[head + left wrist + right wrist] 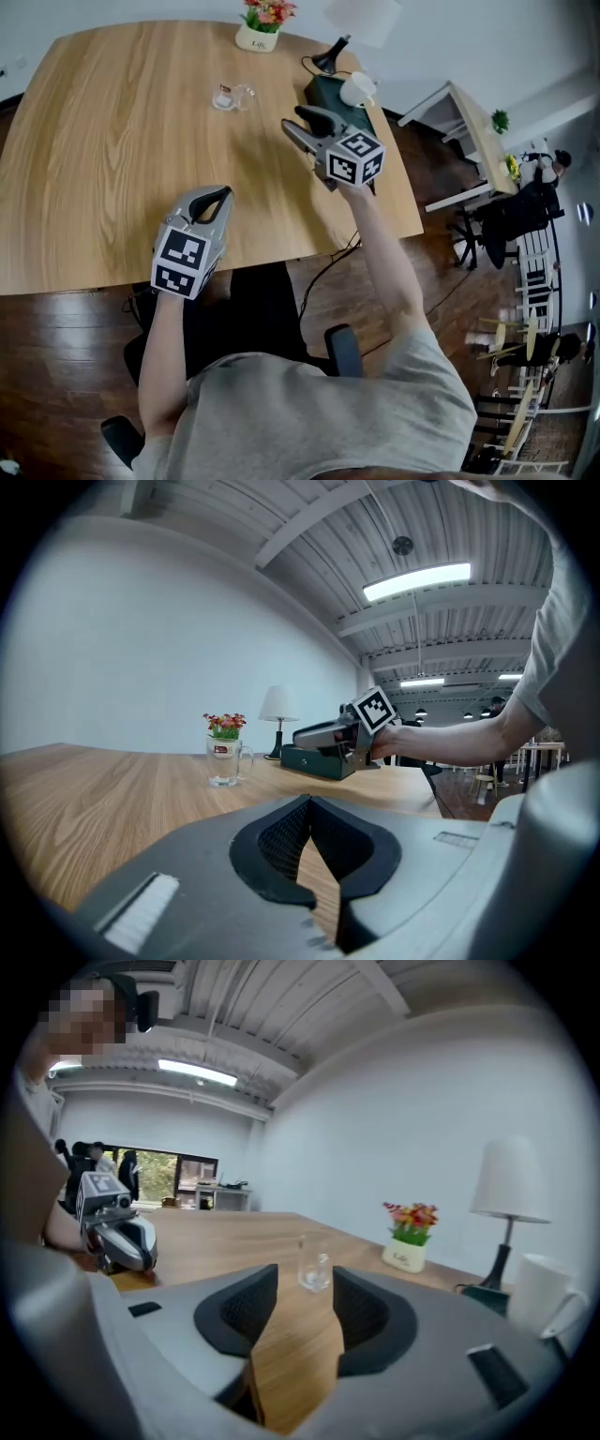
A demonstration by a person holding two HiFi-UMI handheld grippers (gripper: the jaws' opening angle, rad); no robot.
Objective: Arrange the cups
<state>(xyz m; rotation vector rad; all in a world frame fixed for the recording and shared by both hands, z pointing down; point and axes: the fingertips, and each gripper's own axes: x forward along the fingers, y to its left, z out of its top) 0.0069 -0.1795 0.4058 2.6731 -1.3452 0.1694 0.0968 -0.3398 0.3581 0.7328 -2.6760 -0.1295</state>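
A clear glass mug (232, 97) stands on the far middle of the wooden table (103, 141); it also shows in the left gripper view (228, 761) and the right gripper view (315, 1272). A white mug (357, 89) sits on a dark green box (330, 92) at the table's right edge. My right gripper (302, 122) hovers over the table just short of the box, open and empty, with the glass mug well beyond its jaws. My left gripper (217, 195) is near the front edge, its tips together on nothing.
A flower pot (262, 23) and a lamp (361, 19) stand at the table's far edge. An office chair (281, 328) is under the front edge. Other desks and chairs stand off to the right.
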